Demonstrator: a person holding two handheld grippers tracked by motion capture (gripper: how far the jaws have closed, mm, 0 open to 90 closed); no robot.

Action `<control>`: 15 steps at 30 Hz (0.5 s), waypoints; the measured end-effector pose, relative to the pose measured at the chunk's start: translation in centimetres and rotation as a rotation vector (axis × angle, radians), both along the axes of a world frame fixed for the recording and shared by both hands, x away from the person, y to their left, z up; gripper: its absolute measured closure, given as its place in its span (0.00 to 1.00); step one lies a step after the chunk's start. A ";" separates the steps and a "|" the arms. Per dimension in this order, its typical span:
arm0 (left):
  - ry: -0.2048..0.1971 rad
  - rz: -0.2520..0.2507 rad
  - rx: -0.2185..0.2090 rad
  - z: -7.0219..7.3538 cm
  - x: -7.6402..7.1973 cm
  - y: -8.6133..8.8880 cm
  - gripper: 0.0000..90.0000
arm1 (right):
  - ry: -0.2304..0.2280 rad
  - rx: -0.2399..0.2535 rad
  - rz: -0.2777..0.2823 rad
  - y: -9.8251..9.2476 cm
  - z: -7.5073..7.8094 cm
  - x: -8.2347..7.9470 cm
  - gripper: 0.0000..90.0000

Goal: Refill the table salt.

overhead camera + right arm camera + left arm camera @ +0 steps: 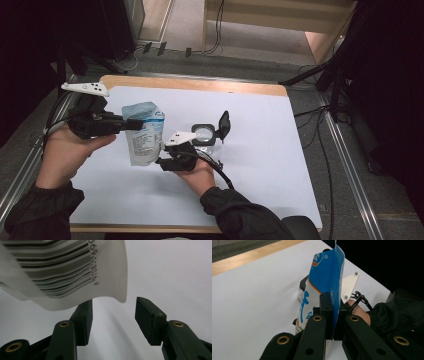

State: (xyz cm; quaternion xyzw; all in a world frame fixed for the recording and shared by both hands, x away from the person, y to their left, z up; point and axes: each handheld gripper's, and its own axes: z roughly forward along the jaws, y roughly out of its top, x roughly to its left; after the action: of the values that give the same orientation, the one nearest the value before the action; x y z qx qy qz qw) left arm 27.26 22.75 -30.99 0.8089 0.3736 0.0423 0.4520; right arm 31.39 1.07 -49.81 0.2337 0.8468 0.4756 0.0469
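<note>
A blue and white refill pouch [144, 132] hangs upright above the table, pinched near its upper edge by my left gripper [132, 123]. In the left gripper view the jaws of the left gripper [333, 312] are shut on the pouch's [327, 272] blue side. My right gripper [162, 161] sits just below the pouch's lower right corner. In the right gripper view the right gripper [113, 315] stands open, and the barcoded bottom of the pouch [62, 270] hangs just over its left jaw without being pressed.
A small clear jar [205, 134] stands on the white table sheet [260, 165] right of the pouch, its black lid [224, 125] flipped up. The wooden table edge [200, 82] runs along the back. Cables and dark stands lie on the floor beyond.
</note>
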 end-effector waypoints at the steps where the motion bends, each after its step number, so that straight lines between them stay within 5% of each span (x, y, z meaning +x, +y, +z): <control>1: 0.000 0.008 0.002 0.0 0.0 -0.1 1.00 | 0.000 -0.002 -0.001 0.0 0.0 -0.1 0.55; 6: 0.020 0.004 0.025 -0.1 0.0 -0.7 1.00 | -0.007 0.002 0.017 0.2 -0.1 -0.3 0.55; 15: 0.022 0.010 0.001 -0.2 0.2 -0.6 1.00 | 0.002 0.009 0.006 0.1 -0.3 -0.1 0.55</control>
State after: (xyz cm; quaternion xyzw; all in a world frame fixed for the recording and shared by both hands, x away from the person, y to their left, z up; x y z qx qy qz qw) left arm 27.50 22.19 -31.16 0.8078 0.3825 0.0357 0.4470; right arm 31.28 1.16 -50.14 0.2318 0.8455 0.4791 0.0438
